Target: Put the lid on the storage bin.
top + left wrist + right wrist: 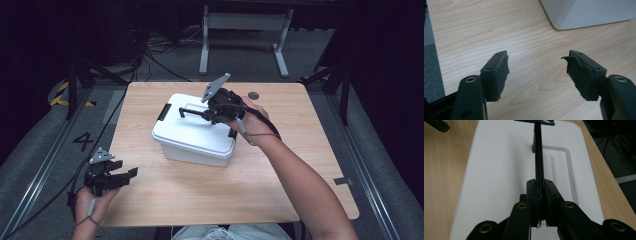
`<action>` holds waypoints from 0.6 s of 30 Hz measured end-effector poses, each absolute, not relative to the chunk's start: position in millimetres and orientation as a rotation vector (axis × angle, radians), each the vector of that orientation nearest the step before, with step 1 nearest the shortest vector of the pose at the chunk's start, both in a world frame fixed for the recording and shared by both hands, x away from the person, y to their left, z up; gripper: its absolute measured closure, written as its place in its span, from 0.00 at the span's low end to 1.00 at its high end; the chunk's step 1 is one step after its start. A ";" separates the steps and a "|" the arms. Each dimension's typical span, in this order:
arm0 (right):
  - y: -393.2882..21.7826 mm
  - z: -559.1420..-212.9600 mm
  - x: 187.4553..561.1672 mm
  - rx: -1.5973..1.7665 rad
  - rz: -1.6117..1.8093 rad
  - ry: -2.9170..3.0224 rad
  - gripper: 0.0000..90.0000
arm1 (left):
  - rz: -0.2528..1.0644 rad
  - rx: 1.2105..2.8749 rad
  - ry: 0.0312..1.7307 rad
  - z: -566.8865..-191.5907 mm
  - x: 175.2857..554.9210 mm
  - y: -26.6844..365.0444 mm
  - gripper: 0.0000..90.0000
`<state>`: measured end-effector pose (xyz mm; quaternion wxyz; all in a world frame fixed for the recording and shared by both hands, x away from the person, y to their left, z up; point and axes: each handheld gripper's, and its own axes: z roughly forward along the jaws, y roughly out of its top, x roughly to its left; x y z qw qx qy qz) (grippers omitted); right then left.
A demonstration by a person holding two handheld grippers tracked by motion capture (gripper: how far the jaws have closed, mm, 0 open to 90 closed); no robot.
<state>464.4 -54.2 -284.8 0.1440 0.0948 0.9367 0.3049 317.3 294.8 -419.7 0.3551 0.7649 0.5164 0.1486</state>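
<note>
Left gripper [131,173] at the table's [165,200] near left corner, jaws wide apart and empty.
Right gripper [540,195], farther off, clamps the black handle [538,152] raised on the white box's lid [192,131].

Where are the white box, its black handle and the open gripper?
white box [186,136], high view, bare part of its lid.
black handle [538,157], right gripper view, its thin bar.
left gripper [537,72], left gripper view, midway between its fingertips.

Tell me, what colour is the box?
White box, with a black handle; the high view shows it best.
</note>
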 end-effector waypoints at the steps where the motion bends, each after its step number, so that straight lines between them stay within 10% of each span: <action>1: -54.2 -284.8 464.4 0.273 0.879 2.700 0.94 | 0.384 1.977 1.334 -419.7 317.3 294.8 0.38; 18: -62.6 -290.4 479.5 0.273 0.907 2.704 0.92 | 0.390 1.977 1.339 -419.6 313.0 296.9 0.38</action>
